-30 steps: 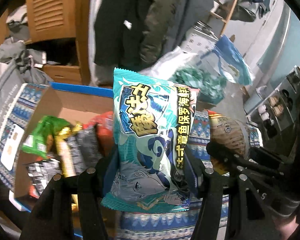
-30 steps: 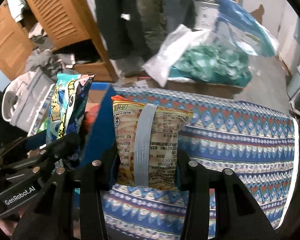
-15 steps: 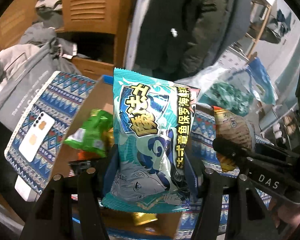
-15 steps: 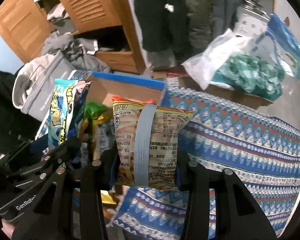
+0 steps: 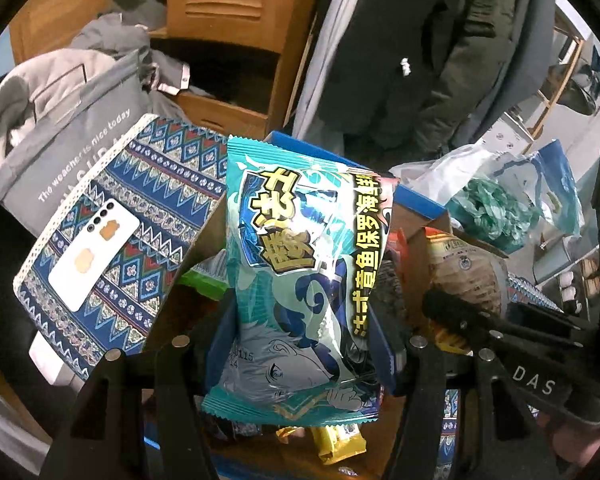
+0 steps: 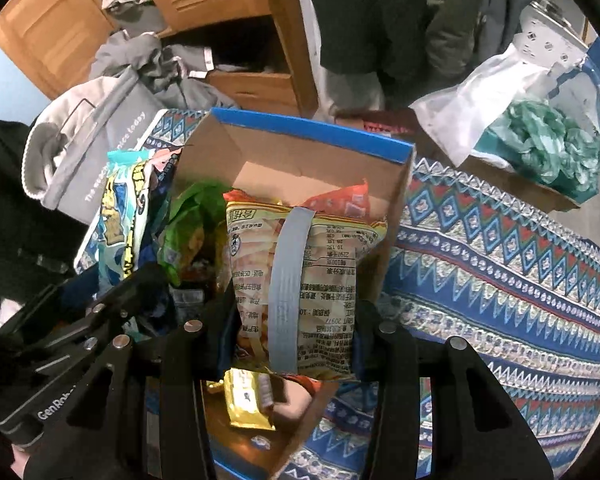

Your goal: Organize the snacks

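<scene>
My left gripper (image 5: pixel 300 344) is shut on a teal snack bag (image 5: pixel 306 276) with yellow lettering, held upright over the cardboard box (image 5: pixel 416 200). My right gripper (image 6: pixel 292 332) is shut on a yellow snack bag (image 6: pixel 304 280) with a grey seam, hanging above the open box (image 6: pixel 312 152). In the right wrist view the teal snack bag (image 6: pixel 120 216) and the left gripper (image 6: pixel 124 288) sit at the box's left side. In the left wrist view the yellow snack bag (image 5: pixel 464 276) shows at the right. Several packets, green (image 6: pixel 192 220), red and gold, lie inside the box.
A patterned blue cloth (image 6: pixel 500 260) covers the surface right of the box. A white phone (image 5: pixel 92 256) lies on the cloth left of the box. A grey bag (image 5: pixel 68 140), a wooden cabinet (image 5: pixel 224 12), hanging coats and a plastic bag of green stuff (image 6: pixel 540 144) stand behind.
Both grippers have carried their bags leftward and slightly down, from beside the box to above its opening. The box's inside and the phone have come into view.
</scene>
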`<state>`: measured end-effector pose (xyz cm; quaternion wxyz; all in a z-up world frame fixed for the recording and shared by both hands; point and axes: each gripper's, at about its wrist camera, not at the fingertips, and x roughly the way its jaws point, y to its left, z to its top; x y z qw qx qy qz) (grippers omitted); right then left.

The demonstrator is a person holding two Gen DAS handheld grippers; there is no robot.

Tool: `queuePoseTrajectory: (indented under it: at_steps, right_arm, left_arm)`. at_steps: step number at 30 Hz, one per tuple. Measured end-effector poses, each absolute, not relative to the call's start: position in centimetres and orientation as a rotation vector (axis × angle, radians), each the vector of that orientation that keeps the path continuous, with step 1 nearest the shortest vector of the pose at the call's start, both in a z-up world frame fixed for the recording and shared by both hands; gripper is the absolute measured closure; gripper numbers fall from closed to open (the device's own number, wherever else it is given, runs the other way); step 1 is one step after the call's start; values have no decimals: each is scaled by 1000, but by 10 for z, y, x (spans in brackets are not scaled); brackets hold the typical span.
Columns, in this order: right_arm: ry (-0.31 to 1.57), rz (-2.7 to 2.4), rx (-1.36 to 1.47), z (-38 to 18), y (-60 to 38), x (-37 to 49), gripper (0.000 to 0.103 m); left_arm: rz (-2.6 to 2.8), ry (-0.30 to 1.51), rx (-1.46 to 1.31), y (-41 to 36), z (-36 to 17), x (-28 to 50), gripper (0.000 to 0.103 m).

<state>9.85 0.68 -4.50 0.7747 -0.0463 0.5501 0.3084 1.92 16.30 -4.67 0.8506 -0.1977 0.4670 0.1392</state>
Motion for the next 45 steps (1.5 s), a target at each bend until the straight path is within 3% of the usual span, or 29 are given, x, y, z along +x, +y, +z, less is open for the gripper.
queuePoseTrajectory:
  at_steps: [3, 10, 15, 18, 27, 29, 45]
  right_arm:
    - [1183, 669, -110, -45, 12, 99, 58]
    - [1159, 634, -106, -40, 12, 104, 34]
    - [1132, 634, -96, -29, 5, 99, 34]
    - [1110, 636, -106, -19, -1, 91, 27]
    - [1033, 616, -89, 9, -27, 75, 23]
    - [1017, 614, -88, 15, -33, 70, 23]
    - [924, 610, -87, 43, -65, 42, 23]
  left_arm:
    - [311, 1002, -425, 167, -51, 20, 38]
    - [350, 989, -417, 176, -48, 17, 25]
    - [340, 975, -383, 172, -38, 12, 24]
    - [336, 969, -362, 167, -31, 6, 22]
    - [316, 945, -321, 154, -5, -11, 20]
    - [310, 932, -320, 152, 1, -16, 14]
    - [241, 878, -278, 120, 26, -29, 12]
